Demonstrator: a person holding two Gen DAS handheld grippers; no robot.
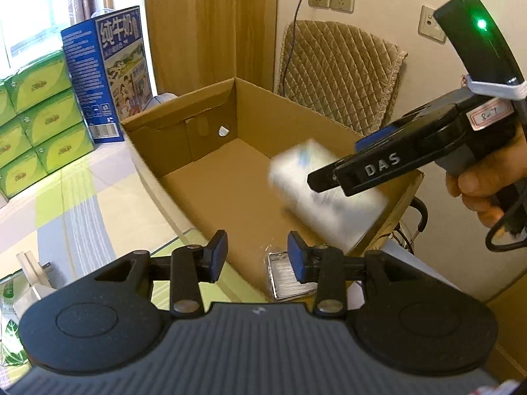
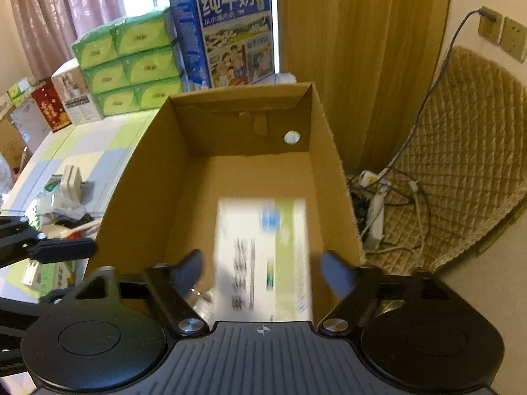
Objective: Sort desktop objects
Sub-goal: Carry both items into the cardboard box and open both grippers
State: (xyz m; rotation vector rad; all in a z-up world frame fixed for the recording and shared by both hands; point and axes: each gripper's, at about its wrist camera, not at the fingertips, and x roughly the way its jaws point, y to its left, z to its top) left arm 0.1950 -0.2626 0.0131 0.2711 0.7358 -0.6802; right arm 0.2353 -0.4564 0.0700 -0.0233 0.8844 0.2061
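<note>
Two tools open: right tool (image 2: 262, 268) over cardboard box (image 2: 138, 177), blurred white carton (image 2: 263, 253) apparently dropping; keep clear above. Left tool (image 1: 257, 256) empty, ready for next desk (image 2: 82, 151) item.

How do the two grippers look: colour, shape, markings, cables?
Both are black. The left gripper has a ribbed grey body, two round discs and blue-padded fingers. The right gripper carries white letters "DAS", a handwritten label, a green light and a black cable.
</note>
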